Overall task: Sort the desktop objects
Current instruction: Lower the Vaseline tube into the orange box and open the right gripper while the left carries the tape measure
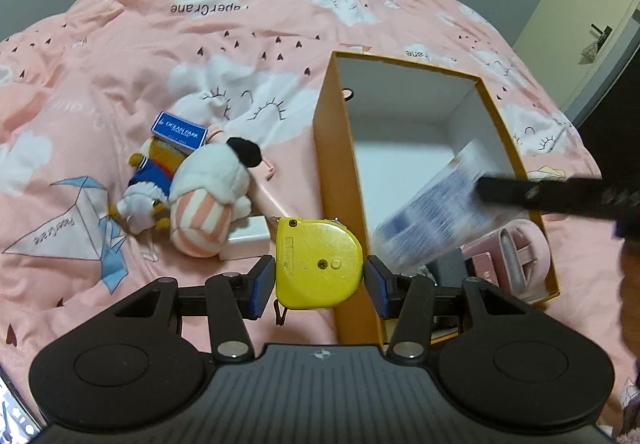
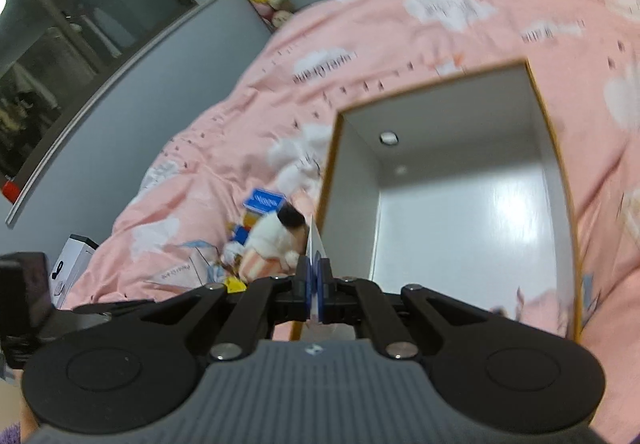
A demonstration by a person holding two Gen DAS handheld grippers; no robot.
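Now the left hand-held gripper [image 1: 319, 273] is clenched on a yellow tape measure [image 1: 319, 264], its blue pads [image 1: 259, 286] pressing the case from both sides. The tape measure hangs above the pink bedspread [image 1: 240, 44], just beside the near left wall of the orange box [image 1: 332, 148], partly overlapping that wall in the left wrist view.

The right hand-held gripper [image 2: 316, 276] is shut tight on a thin flat packet [image 2: 315, 244], seen edge-on between its pads in the right wrist view. In the left wrist view the same packet [image 1: 432, 216] shows blurred, white with blue print, held over the near right part of the orange box by the dark finger [image 1: 540, 196] of that gripper.

The orange box lies open on the bed, white inside and bare at its far end. At its near end, under the packet, lie a pink case [image 1: 516, 248] and a few other items too hidden to name.

Left of the box, on the bedspread, sits a heap: a white plush toy with a black tuft and pink-striped body [image 1: 216, 196], a smaller plush in blue [image 1: 146, 188] touching it on the side away from the box, a blue card box [image 1: 180, 132] beyond them, and a white block [image 1: 248, 238] between the striped plush and the tape measure.
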